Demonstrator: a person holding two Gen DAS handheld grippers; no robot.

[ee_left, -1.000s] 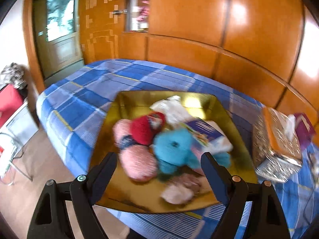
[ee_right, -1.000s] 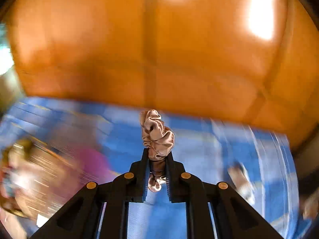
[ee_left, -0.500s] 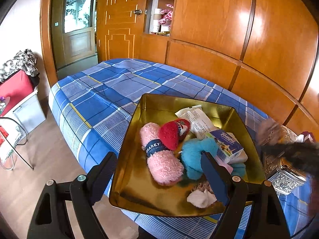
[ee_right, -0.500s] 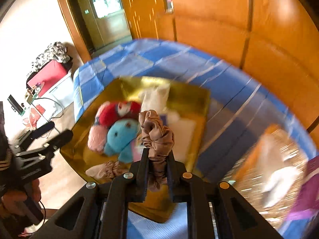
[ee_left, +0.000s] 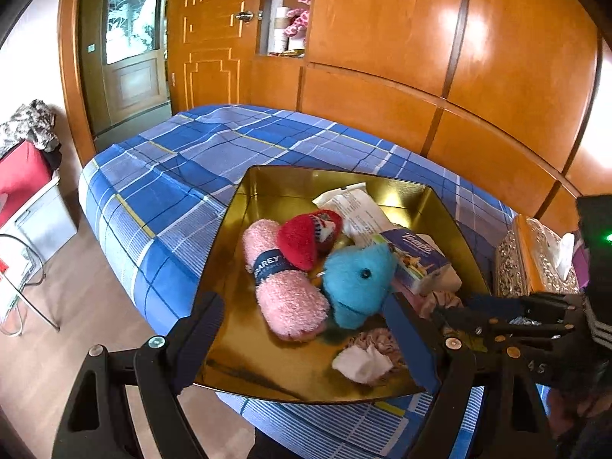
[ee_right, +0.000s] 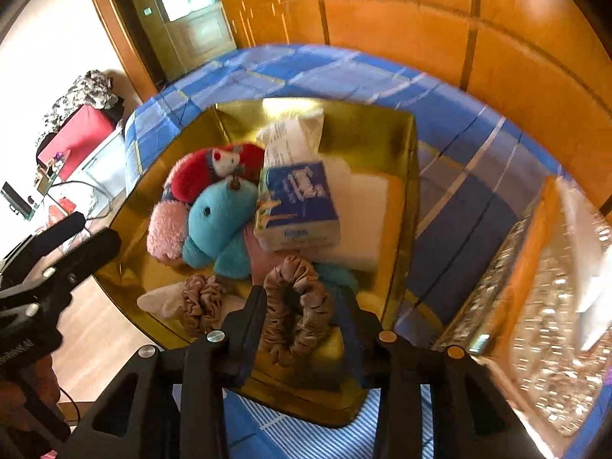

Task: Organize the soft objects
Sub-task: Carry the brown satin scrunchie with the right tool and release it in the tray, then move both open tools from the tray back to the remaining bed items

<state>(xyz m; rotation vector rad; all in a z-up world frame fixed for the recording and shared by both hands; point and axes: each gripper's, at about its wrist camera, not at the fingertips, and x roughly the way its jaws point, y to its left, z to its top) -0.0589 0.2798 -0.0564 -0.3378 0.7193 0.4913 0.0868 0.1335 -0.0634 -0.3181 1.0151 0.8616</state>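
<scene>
A gold tray (ee_left: 275,183) (ee_right: 397,199) on the blue plaid bed holds a blue plush (ee_left: 357,277) (ee_right: 220,216), a red plush (ee_left: 306,239) (ee_right: 199,172), a pink fluffy roll (ee_left: 287,298) (ee_right: 166,229), a tissue pack (ee_left: 415,254) (ee_right: 296,199), a pink scrunchie (ee_left: 376,340) (ee_right: 201,300) and white cloth (ee_left: 361,363). My right gripper (ee_right: 304,329) is open over the tray's near corner; a brown scrunchie (ee_right: 296,308) lies loose between its fingers. My left gripper (ee_left: 306,338) is open and empty at the tray's near edge.
A silver and orange tissue box (ee_left: 535,264) (ee_right: 550,306) stands right of the tray. Wooden wall panels rise behind the bed. A red box (ee_left: 23,176) and a wire rack (ee_left: 19,287) stand on the floor at left.
My right gripper swung over the tray, came down and opened, letting go of the brown scrunchie. My left gripper stayed open and shifted slightly.
</scene>
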